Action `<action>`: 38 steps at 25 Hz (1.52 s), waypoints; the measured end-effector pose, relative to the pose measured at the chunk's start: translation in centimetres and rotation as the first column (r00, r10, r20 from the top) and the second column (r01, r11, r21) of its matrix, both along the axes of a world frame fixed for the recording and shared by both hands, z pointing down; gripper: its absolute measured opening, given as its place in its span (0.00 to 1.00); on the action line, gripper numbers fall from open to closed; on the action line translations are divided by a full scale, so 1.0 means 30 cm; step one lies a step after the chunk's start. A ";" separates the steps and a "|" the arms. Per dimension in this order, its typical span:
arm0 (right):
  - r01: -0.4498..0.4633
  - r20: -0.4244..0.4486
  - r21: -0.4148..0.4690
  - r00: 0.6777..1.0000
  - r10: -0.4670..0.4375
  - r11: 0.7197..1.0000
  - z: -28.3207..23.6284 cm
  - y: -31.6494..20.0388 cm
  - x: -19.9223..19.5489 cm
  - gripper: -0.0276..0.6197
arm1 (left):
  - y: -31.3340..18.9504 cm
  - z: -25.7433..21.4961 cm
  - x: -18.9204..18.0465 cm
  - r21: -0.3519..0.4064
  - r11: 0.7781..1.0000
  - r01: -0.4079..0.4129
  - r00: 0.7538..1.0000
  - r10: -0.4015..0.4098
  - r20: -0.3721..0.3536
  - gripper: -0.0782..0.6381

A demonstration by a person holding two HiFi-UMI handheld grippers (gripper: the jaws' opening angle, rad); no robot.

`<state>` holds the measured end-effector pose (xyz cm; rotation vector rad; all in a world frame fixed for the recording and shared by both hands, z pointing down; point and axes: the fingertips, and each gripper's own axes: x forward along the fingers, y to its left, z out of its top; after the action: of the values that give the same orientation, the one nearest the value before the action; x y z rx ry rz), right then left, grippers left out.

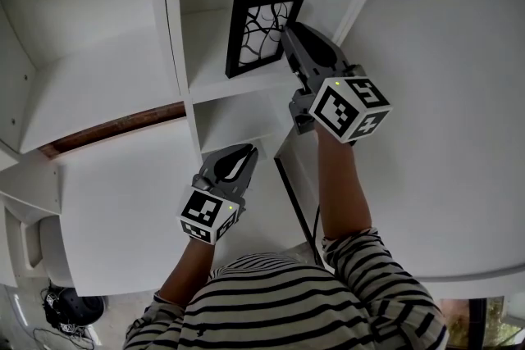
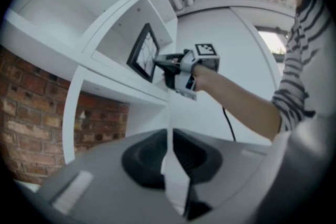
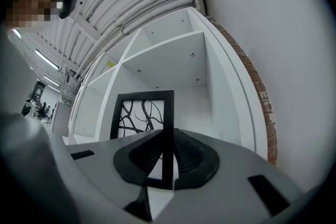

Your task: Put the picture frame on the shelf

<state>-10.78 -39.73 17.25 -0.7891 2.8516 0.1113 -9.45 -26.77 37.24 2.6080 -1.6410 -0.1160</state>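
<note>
Starting at the far left: leaving the open left-hand compartments of the white shelf (image 1: pixel 168 12) alone. Holding the left gripper (image 1: pixel 236 160) low, beneath the board carrying the action, jaws clenched on nothing but air, probably just parking it clear of the work. Sliding right: pinching the picture frame (image 1: pixel 262 30) by its right-hand edge with the right gripper (image 1: pixel 289 37), jaws clamping the black rim. Presenting it upright, branch pattern facing out, at the front of the compartment just right of the divider, well short of the back wall. Gripping at the side, presumably, for leaving the bottom edge free to meet the board squarely. No telling yet about contact between that edge and the board. Looking like the setting-down step, with releasing to come.
</note>
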 end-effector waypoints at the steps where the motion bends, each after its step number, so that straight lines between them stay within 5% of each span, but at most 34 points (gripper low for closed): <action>1: -0.010 -0.004 0.002 1.000 0.010 1.000 0.002 -0.005 0.000 0.14 | -0.001 0.003 0.002 -0.001 1.000 -0.002 1.000 0.002 0.001 0.16; 38: -0.137 -0.020 -0.005 0.990 0.137 0.990 0.032 -0.043 0.001 0.14 | -0.027 0.022 -0.003 -0.006 0.998 -0.065 0.998 0.065 -0.012 0.16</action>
<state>-10.74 -41.02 18.22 -0.9909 2.8153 0.1299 -9.53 -27.57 37.91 2.6477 -1.5479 -0.1228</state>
